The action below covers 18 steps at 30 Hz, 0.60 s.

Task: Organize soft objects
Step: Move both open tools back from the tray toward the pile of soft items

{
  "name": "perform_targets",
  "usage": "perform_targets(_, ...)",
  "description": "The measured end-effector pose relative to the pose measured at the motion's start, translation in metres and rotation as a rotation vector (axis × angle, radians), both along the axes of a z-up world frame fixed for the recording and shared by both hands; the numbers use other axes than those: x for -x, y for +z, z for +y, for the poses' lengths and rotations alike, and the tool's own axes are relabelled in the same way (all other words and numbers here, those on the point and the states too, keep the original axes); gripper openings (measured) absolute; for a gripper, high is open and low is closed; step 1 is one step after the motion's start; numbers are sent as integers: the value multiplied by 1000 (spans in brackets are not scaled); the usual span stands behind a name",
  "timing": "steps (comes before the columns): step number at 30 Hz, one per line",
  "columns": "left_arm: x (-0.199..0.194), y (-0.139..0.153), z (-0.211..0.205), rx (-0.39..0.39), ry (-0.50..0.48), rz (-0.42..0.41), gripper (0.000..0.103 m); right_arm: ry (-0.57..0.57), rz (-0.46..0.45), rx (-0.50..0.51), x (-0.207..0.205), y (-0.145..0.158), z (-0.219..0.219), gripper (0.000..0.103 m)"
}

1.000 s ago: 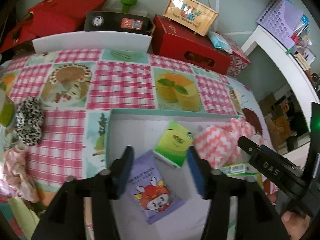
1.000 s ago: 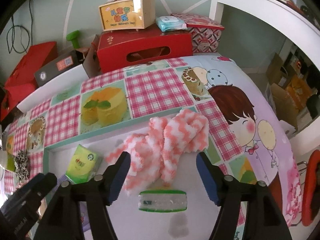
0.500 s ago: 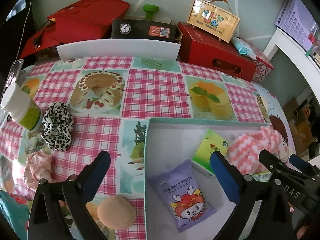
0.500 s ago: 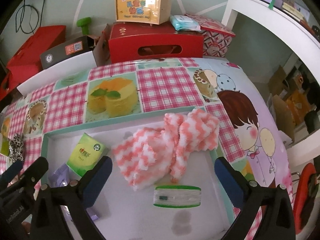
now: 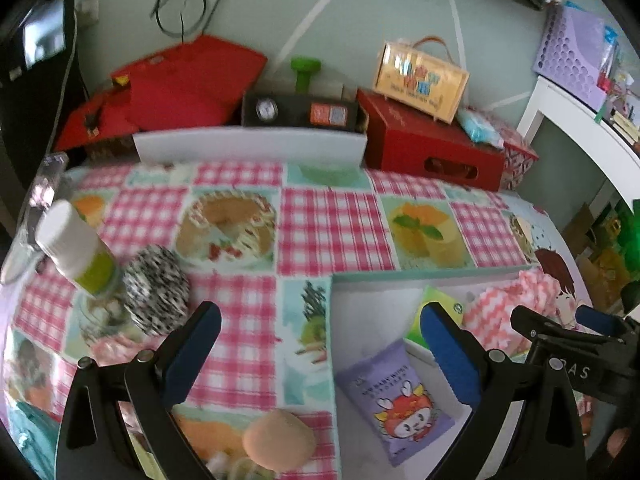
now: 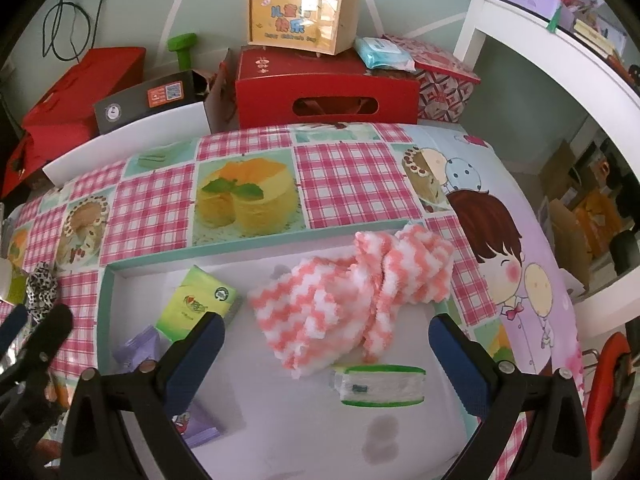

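Observation:
A white tray with a teal rim (image 5: 400,276) (image 6: 240,246) holds a purple wipes pack (image 5: 396,396) (image 6: 136,350), a green tissue pack (image 5: 436,300) (image 6: 196,300), a pink-and-white fluffy cloth (image 5: 508,308) (image 6: 352,292) and a green-edged white pack (image 6: 378,384). My left gripper (image 5: 320,316) (image 6: 38,320) hangs open over the tray's left rim, holding nothing. My right gripper (image 6: 326,322) (image 5: 556,320) stands open above the cloth's near end, also holding nothing. A leopard scrunchie (image 5: 156,290) (image 6: 40,292) and a peach sponge (image 5: 280,438) lie on the tablecloth left of the tray.
A white-capped green bottle (image 5: 76,248) leans at the table's left edge beside the scrunchie. Red boxes (image 6: 328,92), a black box (image 5: 300,110) and a yellow gift case (image 6: 300,20) line the wall behind. A white shelf (image 6: 560,52) stands at the right.
Both grippers have opened wide. The left one swung left from over the purple pack to the tray's left rim. The right one drew back slightly from the cloth.

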State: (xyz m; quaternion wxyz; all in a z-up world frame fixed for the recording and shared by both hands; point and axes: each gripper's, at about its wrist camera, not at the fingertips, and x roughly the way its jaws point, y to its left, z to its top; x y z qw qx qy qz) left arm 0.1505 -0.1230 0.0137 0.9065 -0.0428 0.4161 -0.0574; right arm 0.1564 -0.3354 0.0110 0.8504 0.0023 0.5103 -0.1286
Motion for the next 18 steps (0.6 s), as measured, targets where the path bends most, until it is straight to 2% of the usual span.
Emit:
perform_targets(4,7,10,11,-16,15,-81,100,22,-38,-25,1,4,9,103)
perform_targets(7,9,13,22,-21,43,-102,100,39,-85,-90,2,9,16,103)
perform_targets(15,12,20,67,125,90,-83,100,60,-84,-132,-2,4,34,103)
perform_targets(18,14,22,81,148,113,-84,100,74,-84,-134,-2,4,39,103)
